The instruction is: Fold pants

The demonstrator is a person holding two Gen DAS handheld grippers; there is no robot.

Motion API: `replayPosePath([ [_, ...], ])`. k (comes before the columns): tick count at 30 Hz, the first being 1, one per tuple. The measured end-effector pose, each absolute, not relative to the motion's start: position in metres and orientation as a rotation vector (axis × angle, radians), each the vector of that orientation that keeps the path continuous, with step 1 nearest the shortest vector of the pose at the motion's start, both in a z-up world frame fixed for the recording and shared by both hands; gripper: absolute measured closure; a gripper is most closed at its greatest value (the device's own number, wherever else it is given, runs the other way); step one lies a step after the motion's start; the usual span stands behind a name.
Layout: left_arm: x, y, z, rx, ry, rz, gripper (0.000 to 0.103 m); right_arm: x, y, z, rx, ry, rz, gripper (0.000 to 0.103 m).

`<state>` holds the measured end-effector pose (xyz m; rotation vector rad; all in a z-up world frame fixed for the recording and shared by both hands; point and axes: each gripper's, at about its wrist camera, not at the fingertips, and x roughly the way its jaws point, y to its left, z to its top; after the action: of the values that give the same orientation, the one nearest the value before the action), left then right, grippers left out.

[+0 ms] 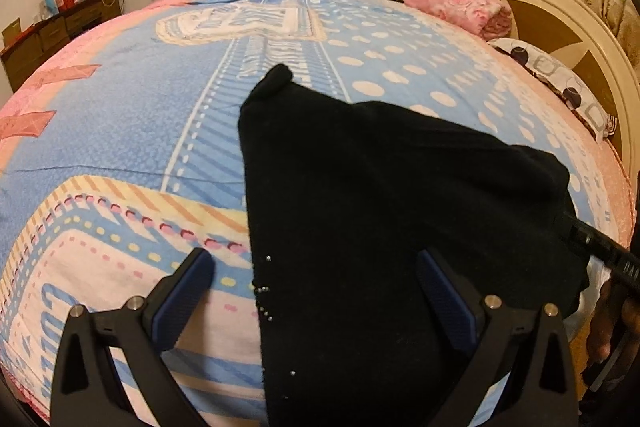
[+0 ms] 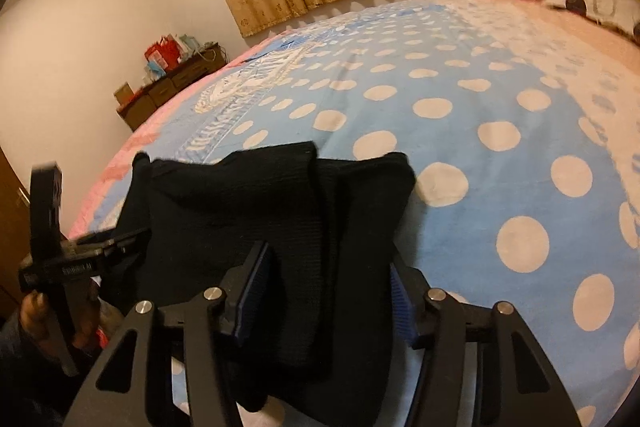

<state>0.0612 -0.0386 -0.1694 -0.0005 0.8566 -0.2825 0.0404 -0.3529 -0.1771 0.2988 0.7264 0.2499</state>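
The black pants (image 1: 380,207) lie on the bed cover (image 1: 120,131), a narrow end pointing toward the far side. My left gripper (image 1: 318,289) hangs open above their near left edge, with one finger over the cover and the other over the fabric. In the right wrist view the pants (image 2: 240,203) are bunched into upright folds that fill the gap between the blue pads (image 2: 256,291). My right gripper (image 2: 328,295) is shut on that bunch. From the left wrist view its fingertips are buried in the pants' right corner.
A folded pink blanket (image 1: 460,7) and a spotted pillow (image 1: 560,79) lie by the headboard (image 1: 580,27). A wooden dresser (image 2: 168,91) with bags stands beyond the bed. A hand (image 2: 36,315) holds the left gripper's handle. The polka-dot cover stretches beyond the pants.
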Motion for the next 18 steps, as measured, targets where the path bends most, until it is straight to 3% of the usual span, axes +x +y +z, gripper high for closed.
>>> replayPosePath([
  [5,0.062,-0.04,-0.167,0.004,0.875,-0.284,0.002,0.038,-0.349,-0.178,0.295,0.712,0.241,0.048],
  [6,0.061,-0.04,-0.166,0.002,0.877,-0.287,0.004,0.038,-0.347,-0.176,0.291,0.712,0.245,0.054],
  [8,0.058,-0.042,-0.163,-0.008,0.871,-0.318,0.023,0.037,-0.348,-0.174,0.294,0.701,0.248,0.062],
  [10,0.053,-0.048,-0.161,0.009,0.856,-0.346,0.035,0.039,-0.354,-0.177,0.334,0.704,0.253,0.067],
  [15,0.047,-0.051,-0.157,0.019,0.831,-0.355,0.058,0.035,-0.351,-0.172,0.312,0.687,0.251,0.081],
  [16,0.047,-0.05,-0.156,0.013,0.829,-0.35,0.066,0.034,-0.35,-0.171,0.308,0.685,0.251,0.083],
  [18,0.047,-0.048,-0.154,0.007,0.827,-0.348,0.073,0.032,-0.35,-0.169,0.306,0.679,0.254,0.084],
])
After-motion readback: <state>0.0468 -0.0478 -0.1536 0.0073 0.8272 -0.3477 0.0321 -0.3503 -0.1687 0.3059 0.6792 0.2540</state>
